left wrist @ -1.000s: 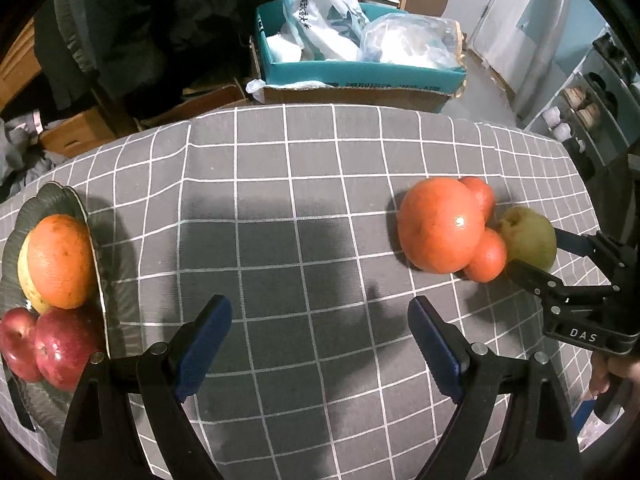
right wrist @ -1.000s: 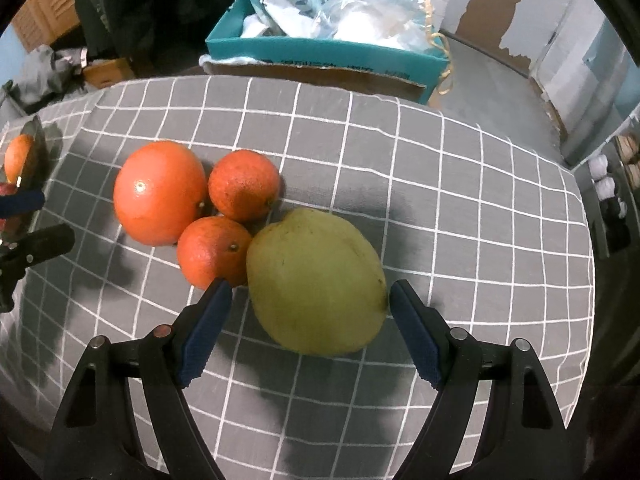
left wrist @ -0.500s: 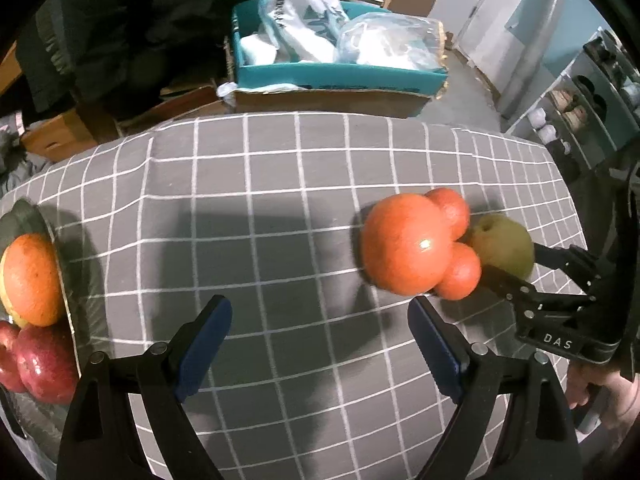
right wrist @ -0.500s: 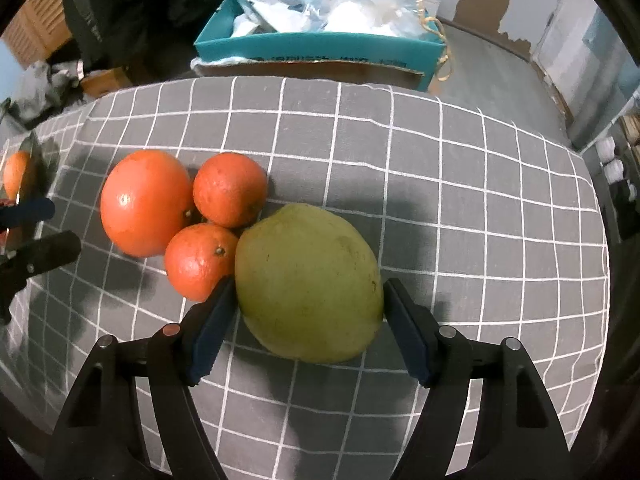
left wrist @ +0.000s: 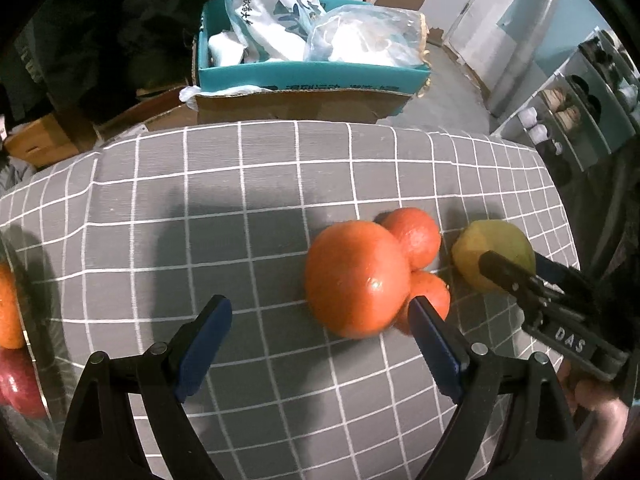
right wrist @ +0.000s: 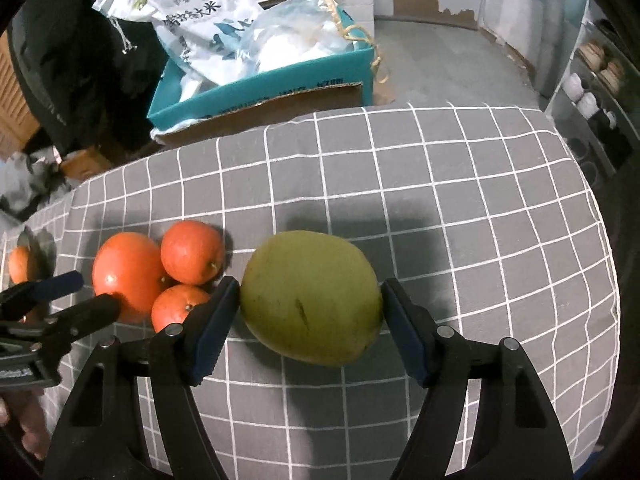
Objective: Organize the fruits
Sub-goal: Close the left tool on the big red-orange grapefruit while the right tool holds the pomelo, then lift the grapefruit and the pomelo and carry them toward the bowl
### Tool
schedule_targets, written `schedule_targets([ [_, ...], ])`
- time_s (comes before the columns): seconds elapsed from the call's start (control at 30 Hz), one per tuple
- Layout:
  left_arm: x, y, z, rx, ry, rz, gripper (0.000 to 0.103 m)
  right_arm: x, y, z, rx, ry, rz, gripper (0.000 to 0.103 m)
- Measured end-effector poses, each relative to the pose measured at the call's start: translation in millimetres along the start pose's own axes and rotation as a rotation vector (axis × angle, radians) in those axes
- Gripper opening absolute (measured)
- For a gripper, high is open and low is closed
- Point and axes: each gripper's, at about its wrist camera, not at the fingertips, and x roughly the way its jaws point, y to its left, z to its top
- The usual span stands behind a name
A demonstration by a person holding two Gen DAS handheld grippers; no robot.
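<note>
- Grey checked tablecloth (right wrist: 440,208) was seen under all the loose fruit.
- Right gripper (right wrist: 310,316) was angled steeply downward; its blue pads (right wrist: 208,332) were pressed against both sides of the yellow-green fruit (right wrist: 310,296), which appeared raised slightly off the cloth.
- Left gripper (left wrist: 320,344) was likewise pitched downward, its fingers spread wide with nothing held; the large orange (left wrist: 356,278) was positioned just ahead, near the right-hand finger.
- Two smaller oranges (left wrist: 414,238) were found touching the large one.
- A hand (left wrist: 596,412) was partly visible behind the right gripper's handle.
- A plate of fruit (left wrist: 12,320) was noted at the far left edge.
- A teal box (left wrist: 312,76) of bags was recorded beyond the table.
</note>
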Motion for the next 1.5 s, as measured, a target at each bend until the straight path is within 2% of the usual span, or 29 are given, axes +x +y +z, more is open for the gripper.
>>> schedule_targets([
  [0.23, 10, -3, 9, -0.022, 0.008, -0.006, 0.091, 0, -3, 1, 0.014, -0.001, 0.005, 0.073],
  [0.33, 12, -2, 10, -0.032, 0.008, -0.029, 0.087, 0, -2, 1, -0.001, -0.004, -0.007, 0.073],
  [0.43, 15, -2, 9, -0.034, 0.017, -0.068, 0.075, 0, -1, 1, -0.010, -0.006, -0.013, 0.073],
  [0.5, 14, -5, 8, -0.032, 0.013, -0.099, 0.061, 0, 0, 1, -0.010, -0.006, -0.014, 0.073],
  [0.83, 6, -12, 1, 0.023, -0.010, -0.033, 0.059, -7, 0, 1, -0.006, -0.019, -0.018, 0.072],
  [1.1, -12, -2, -9, 0.025, -0.051, -0.021, 0.059, -20, 9, -1, -0.039, -0.037, -0.039, 0.072],
  [1.3, -24, 6, -15, 0.024, -0.069, -0.010, 0.059, -14, 5, -11, -0.026, 0.007, -0.044, 0.072],
  [1.5, -26, 18, -21, -0.004, -0.069, -0.013, 0.059, -18, -3, -25, -0.010, 0.049, -0.004, 0.072],
])
